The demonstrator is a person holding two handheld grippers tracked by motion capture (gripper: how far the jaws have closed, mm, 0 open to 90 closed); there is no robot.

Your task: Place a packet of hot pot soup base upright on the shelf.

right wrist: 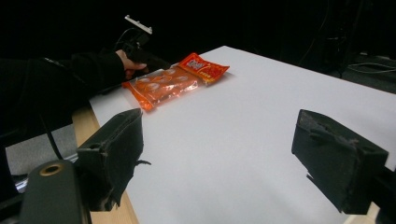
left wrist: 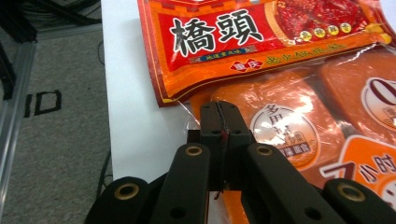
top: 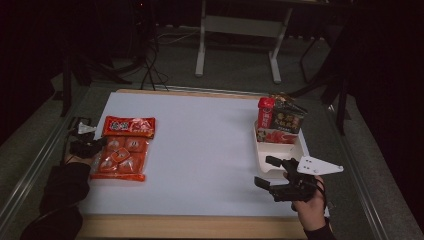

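At the left edge of the high view, the left gripper point(top: 89, 146) sat against the near-left side of an orange-red snack packet point(top: 123, 148) that lay flat on the white counter point(top: 200, 145). In the left gripper view its two black jaws stood pressed together, tips on the clear plastic margin of the packet point(left wrist: 280, 93), just below the red header with the large black characters. Whether any film was actually pinched between them I could not tell; they looked shut on themselves or on a sliver of the seam at most.

Toward the lower right of the high view, the right gripper point(top: 272, 177) hovered with its jaws spread wide and nothing between them, just in front of a white tray point(top: 280, 162) holding a red carton point(top: 265, 113) and a dark printed box point(top: 287, 118). The right gripper view looked across bare counter toward the packet point(right wrist: 175, 80) at the upper left.

The risk, as I judged it, lay in that thin hold. A lift on slick film at one edge could let the packet slide free, or the heavier filled pouches could swing and tear the seam. A drag instead could push the packet off the counter's left edge.
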